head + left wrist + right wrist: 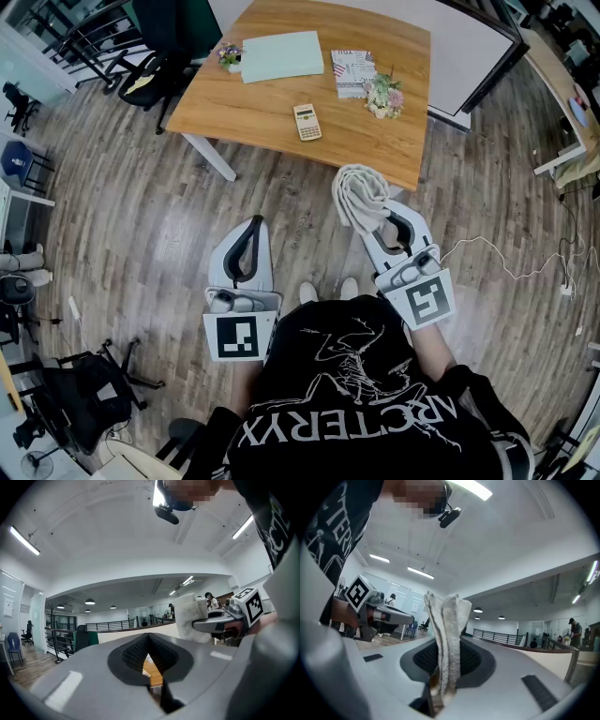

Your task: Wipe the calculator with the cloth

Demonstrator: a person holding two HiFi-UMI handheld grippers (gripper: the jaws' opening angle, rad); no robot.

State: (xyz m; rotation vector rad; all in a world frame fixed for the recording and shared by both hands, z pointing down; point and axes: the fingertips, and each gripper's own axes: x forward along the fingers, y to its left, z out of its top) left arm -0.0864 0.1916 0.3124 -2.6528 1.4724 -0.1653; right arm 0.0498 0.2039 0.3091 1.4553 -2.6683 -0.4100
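Below my head camera, the calculator (307, 122) lies on the wooden table (272, 98) near its front edge, well apart from both grippers, which hang over the plank floor (141, 216); my left gripper (251, 232) carries nothing, and my right gripper (389, 223) carries the bunched white cloth (361, 195). Along the left gripper's own view, its jaws stand tip to tip with nothing between them. Along the right gripper's view, the jaws are clenched on the cloth (446, 634), whose folds stand up between the pads.
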